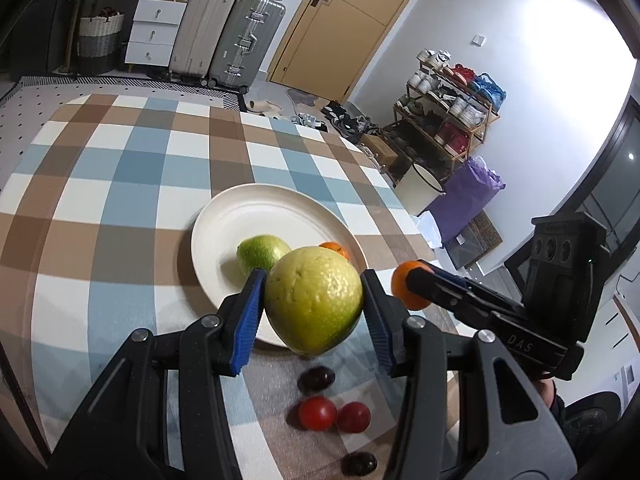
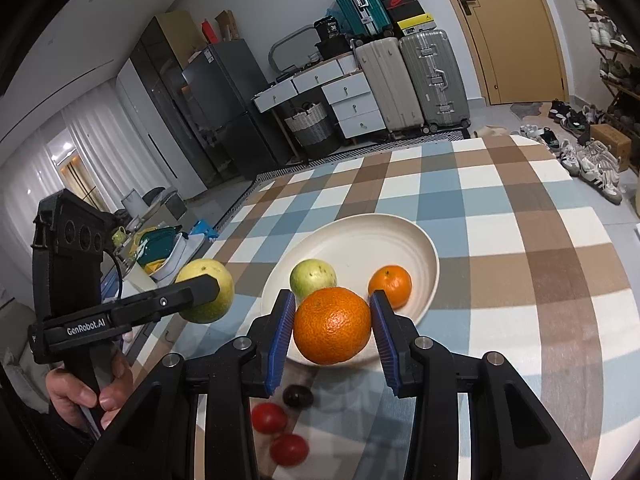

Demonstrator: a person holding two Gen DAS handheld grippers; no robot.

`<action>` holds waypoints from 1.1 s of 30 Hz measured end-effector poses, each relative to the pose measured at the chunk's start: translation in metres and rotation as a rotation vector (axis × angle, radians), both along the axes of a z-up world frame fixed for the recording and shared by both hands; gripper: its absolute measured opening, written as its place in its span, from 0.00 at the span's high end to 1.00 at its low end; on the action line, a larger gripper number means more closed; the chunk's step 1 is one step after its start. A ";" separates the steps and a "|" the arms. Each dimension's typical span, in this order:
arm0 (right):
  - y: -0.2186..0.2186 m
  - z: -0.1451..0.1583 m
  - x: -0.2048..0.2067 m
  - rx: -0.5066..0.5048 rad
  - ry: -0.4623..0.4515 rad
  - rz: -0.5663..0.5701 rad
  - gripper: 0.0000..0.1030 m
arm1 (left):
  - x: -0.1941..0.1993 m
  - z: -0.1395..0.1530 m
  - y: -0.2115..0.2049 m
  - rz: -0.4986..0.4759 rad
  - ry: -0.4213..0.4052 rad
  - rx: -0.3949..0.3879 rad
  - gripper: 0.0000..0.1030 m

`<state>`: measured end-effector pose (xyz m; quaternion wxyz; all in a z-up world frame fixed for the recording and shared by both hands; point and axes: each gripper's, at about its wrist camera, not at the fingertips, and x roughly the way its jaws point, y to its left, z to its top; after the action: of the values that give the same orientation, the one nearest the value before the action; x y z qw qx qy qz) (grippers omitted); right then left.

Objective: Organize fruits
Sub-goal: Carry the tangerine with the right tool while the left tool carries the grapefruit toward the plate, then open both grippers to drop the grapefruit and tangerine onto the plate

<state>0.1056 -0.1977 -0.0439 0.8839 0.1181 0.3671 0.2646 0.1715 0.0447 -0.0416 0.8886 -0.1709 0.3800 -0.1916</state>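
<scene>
Fruits ride toward the round cream plate [image 2: 430, 256]: left gripper [image 1: 314, 304] clamps a large yellow-green guava [image 1: 314, 300], right gripper [image 2: 332, 330] an orange mandarin [image 2: 332, 326], each awaiting release among plated fruit.

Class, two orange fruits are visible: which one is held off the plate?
The larger orange, clamped in the right gripper; the smaller orange lies on the plate.

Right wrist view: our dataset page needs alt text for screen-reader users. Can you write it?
A black two-finger gripper with blue pads grips a large round orange above a cream plate holding a small green fruit and a smaller orange, on a checked tablecloth.
</scene>
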 end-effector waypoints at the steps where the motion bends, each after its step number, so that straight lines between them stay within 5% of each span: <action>1: 0.001 0.000 0.004 0.004 0.002 0.003 0.62 | 0.003 0.002 -0.001 0.000 -0.002 0.003 0.56; 16: 0.002 0.008 0.056 0.027 0.006 0.008 0.62 | 0.062 0.015 -0.016 -0.013 0.004 0.010 0.56; 33: -0.003 -0.025 0.103 0.015 0.086 -0.025 0.62 | 0.143 -0.032 -0.038 -0.005 0.129 -0.009 0.57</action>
<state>0.2084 -0.2009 -0.0694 0.8696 0.1405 0.4013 0.2509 0.3145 0.0071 -0.0732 0.8611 -0.1857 0.4360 -0.1843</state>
